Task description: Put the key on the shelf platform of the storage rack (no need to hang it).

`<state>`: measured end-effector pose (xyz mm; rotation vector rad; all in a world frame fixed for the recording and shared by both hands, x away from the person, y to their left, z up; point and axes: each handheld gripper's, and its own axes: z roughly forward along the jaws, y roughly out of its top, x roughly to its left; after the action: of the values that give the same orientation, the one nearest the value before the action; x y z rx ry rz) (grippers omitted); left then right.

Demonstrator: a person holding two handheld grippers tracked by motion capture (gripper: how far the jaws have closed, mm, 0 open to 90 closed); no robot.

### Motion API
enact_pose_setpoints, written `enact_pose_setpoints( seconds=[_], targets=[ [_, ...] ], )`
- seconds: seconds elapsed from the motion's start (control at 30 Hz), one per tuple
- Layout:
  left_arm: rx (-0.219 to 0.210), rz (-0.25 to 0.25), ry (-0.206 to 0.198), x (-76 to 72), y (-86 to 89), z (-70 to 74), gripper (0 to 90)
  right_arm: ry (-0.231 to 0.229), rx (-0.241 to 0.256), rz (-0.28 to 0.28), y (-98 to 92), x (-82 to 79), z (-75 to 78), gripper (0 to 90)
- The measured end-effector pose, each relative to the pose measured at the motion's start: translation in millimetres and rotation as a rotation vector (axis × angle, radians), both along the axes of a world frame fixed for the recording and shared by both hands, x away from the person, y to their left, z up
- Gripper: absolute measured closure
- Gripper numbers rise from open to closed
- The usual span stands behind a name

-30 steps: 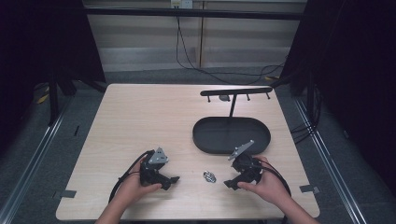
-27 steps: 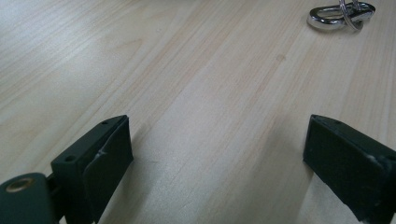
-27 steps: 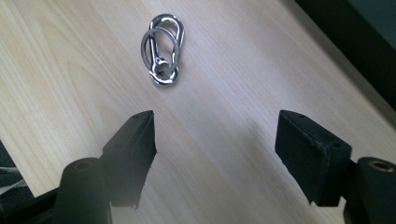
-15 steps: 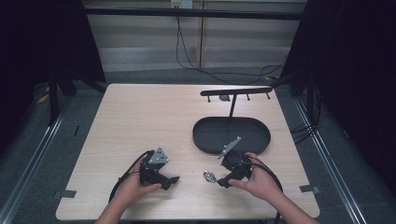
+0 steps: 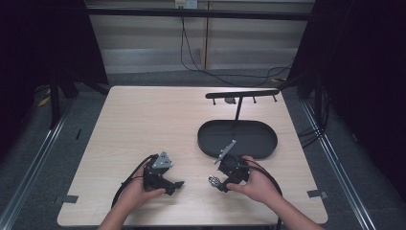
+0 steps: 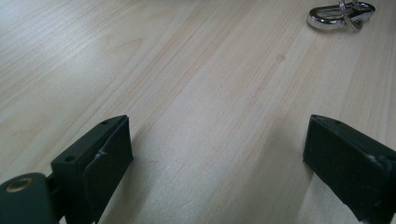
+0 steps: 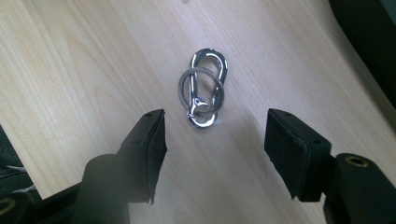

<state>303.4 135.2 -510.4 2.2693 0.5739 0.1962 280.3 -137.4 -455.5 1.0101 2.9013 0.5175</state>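
Hands (image 5: 139, 189) gripping both tools near tabletop (image 5: 143, 120) edge | left tool (image 6: 217, 154) lying released, jaws apart | right tool (image 7: 215, 140) released, jaws straddling carabiner with key ring (image 7: 203, 88) | oval black tray (image 5: 261, 139) with hook stand (image 5: 242, 94) sitting beyond.

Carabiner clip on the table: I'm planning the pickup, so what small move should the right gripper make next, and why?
Probably ease the right gripper forward, then close: its jaws stand open, and the carabiner lies flat just ahead of them, untouched.
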Motion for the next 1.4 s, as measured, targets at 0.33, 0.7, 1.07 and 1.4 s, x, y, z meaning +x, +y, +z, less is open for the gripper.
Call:
enact_pose_setpoints(
  seconds=[0.33,0.7,1.07,1.4],
  targets=[
    [0.0,0.0,0.0,0.0,0.0,0.0,7.6,0.01,-0.039,0.034,16.8,8.1,-5.8,44.3],
    [0.001,0.0,-0.001,0.0,0.0,0.0,7.6,0.008,-0.089,0.068,29.9,12.0,-13.4,47.6],
    [0.0,0.0,-0.001,0.0,0.0,0.0,7.6,0.052,-0.112,0.056,30.7,13.8,-11.2,68.2],
    [0.001,0.0,0.0,0.0,0.0,0.0,7.6,0.077,-0.099,0.038,20.1,16.0,-3.8,68.6]
  ],
)
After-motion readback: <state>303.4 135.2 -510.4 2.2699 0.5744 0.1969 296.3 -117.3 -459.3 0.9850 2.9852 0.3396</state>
